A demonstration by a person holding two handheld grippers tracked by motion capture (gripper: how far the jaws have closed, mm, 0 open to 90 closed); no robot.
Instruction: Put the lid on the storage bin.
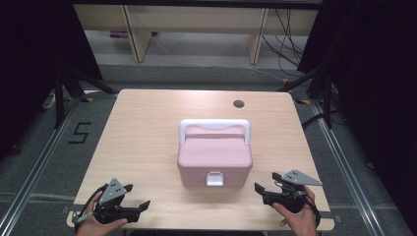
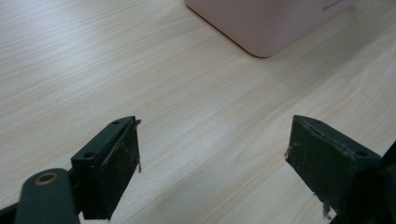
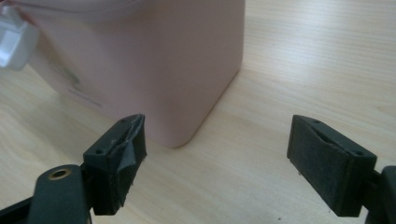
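Observation:
A pink lidded box (image 1: 215, 160) with a white handle (image 1: 215, 126) folded over its lid and a white front latch (image 1: 214, 179) stands at the middle of the wooden table (image 1: 147, 128). My left gripper (image 1: 136, 198) is near the front left edge, held in a hand, open with nothing between its jaws. My right gripper (image 1: 265, 182) is at the front right, just off the box's front right corner, also open and empty. In the left gripper view (image 2: 212, 154) a corner of the box (image 2: 266, 23) lies ahead. In the right gripper view (image 3: 217, 154) the box corner (image 3: 154, 70) is close in front, with the latch (image 3: 14, 42) at the left.
A dark round cable hole (image 1: 238, 103) sits near the table's far edge. Beyond the table are grey floor, pale furniture legs (image 1: 137, 34) and loose cables (image 1: 287, 44). Black stands (image 1: 61, 83) flank both sides. A "5" mark (image 1: 79, 132) is on the floor at left.

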